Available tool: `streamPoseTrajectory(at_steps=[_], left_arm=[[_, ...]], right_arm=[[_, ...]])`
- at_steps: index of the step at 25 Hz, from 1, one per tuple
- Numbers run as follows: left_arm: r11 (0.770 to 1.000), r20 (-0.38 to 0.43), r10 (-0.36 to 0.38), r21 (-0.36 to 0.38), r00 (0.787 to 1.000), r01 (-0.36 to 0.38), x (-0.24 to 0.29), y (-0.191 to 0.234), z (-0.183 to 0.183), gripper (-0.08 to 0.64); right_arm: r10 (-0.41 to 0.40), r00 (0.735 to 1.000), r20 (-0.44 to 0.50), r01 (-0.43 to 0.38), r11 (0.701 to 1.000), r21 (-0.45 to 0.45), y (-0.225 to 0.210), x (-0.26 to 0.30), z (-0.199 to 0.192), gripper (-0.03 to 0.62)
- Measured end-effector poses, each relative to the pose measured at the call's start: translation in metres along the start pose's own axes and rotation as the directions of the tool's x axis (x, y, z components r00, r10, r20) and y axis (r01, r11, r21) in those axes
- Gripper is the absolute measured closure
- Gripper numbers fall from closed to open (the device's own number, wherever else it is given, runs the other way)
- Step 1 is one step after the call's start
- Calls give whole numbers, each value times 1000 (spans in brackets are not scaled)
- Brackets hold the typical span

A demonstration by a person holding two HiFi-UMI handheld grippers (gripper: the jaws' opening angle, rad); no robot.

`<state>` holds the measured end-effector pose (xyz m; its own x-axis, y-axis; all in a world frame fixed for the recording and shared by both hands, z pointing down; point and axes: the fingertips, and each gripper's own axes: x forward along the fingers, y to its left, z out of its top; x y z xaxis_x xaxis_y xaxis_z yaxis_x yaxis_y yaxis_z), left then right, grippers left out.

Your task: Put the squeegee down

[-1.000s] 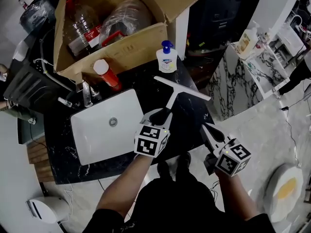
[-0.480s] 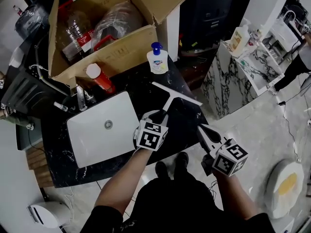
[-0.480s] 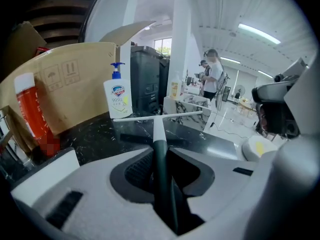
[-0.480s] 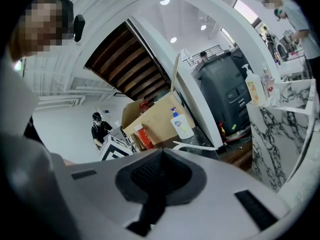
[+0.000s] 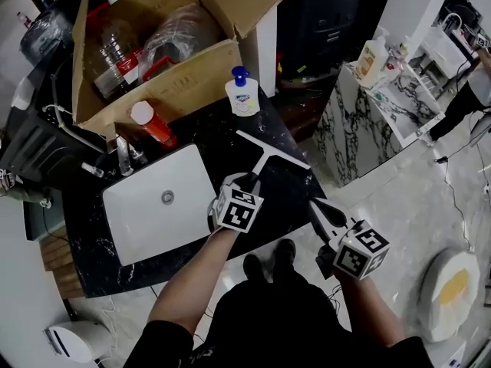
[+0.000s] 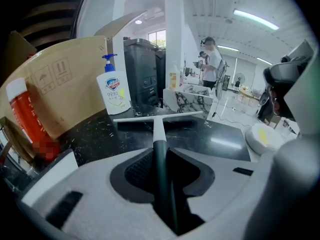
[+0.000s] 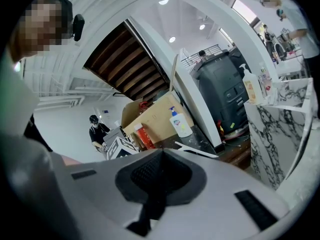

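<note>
The squeegee has a white T-shaped blade [image 5: 273,150] and a dark handle [image 6: 161,170]. My left gripper [image 5: 245,182] is shut on that handle, which runs between the jaws in the left gripper view [image 6: 163,159]. The blade [image 6: 158,116] sits low on or just over the black counter [image 5: 295,186], to the right of the sink; I cannot tell whether it touches. My right gripper [image 5: 317,205] hovers off the counter's front right corner, shut with nothing in it [image 7: 159,176].
A white sink [image 5: 134,221] with a faucet [image 5: 123,156] fills the counter's left half. Behind it stand a red spray can [image 5: 149,123], a soap pump bottle [image 5: 242,94] and an open cardboard box [image 5: 188,75]. A marble-sided counter [image 5: 360,121] stands to the right.
My left gripper has sunk toward the counter with the squeegee, bringing the blade down near the black surface. The right gripper has stayed in place.
</note>
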<state>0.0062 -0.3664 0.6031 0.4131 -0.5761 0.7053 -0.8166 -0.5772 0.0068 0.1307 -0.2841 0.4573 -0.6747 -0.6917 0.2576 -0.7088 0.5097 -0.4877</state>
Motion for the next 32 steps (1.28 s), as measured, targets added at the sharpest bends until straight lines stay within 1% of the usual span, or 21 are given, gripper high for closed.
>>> streamPoseTrajectory(at_steps=[7,12,15,18,23,27,29,32], left_arm=[[1000,-25,2,25,1000,-2,4,1,-2,454],[999,-44,-11,29,999,13,7,0,-6,454],[999,-44,-24,33,999,26,7,0,-6,442],[999,-41,-38,27,998,39,3,0,-3,407],[999,18,-31,27,999,30,-19,9,15,407],[999,71,-31,38,997,28,-50,14,35,407],[999,117,-22,52,993,16,-66,19,47,408],[997,203,-6,72,979,-9,-92,24,67,431]], right_arm=[[3,1000,-2,-3,1000,1,2,0,2,586],[8,1000,-3,-8,1000,3,3,2,2,586],[8,1000,2,-8,1000,0,5,3,4,586],[9,1000,7,-9,1000,2,7,5,6,586],[25,1000,14,-25,1000,-13,12,12,10,586],[39,999,34,-38,999,-35,18,20,20,586],[48,998,42,-46,998,-47,21,25,25,586],[62,997,51,-58,996,-66,28,31,32,586]])
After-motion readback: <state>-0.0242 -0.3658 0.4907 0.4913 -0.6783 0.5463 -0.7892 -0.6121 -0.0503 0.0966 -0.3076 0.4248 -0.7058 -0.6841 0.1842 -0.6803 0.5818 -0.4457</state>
